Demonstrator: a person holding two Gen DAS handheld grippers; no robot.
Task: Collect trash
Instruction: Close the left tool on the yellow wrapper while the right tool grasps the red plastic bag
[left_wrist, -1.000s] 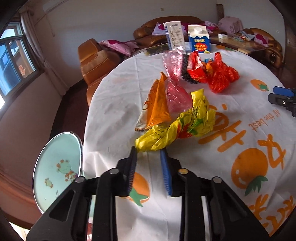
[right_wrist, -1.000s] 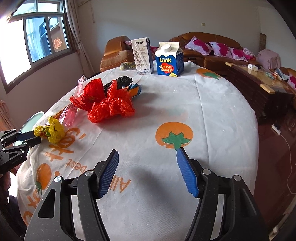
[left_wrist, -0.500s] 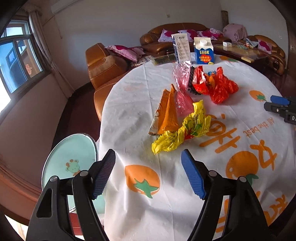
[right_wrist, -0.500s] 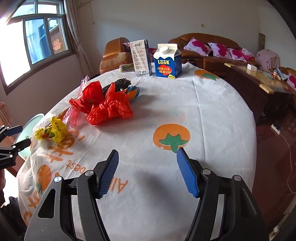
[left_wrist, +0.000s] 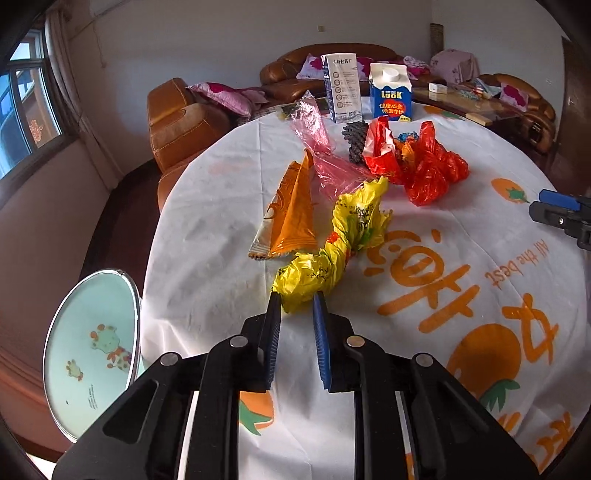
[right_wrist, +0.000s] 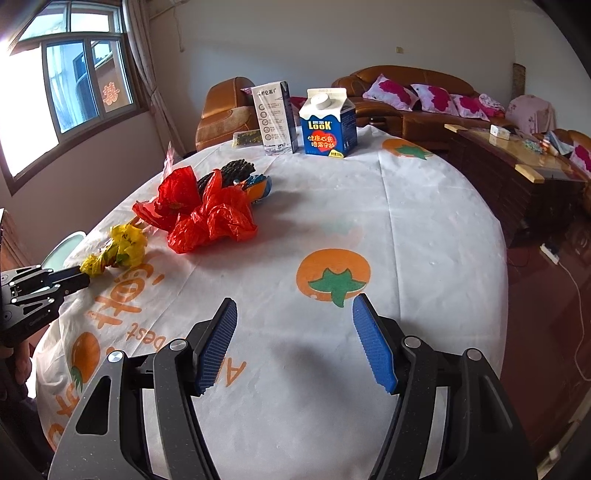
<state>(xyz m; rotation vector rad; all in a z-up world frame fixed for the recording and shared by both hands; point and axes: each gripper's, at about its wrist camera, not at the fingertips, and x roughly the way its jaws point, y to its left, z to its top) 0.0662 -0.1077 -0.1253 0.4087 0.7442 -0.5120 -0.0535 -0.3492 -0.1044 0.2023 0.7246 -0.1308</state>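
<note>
The left gripper (left_wrist: 296, 298) has its ribbed blue fingers (left_wrist: 272, 325) pinched on the near end of a crinkled yellow plastic bag (left_wrist: 341, 240), twisted into a rope and lying on the tabletop (left_wrist: 207, 229) with its white, orange-printed cloth. Just beside it lies a flat orange triangular wrapper (left_wrist: 293, 210); beyond are a thin pink film bag (left_wrist: 325, 158) and crumpled red plastic bags (right_wrist: 207, 218). The right gripper (right_wrist: 295, 339) hovers over bare cloth, fingers spread wide and empty.
</note>
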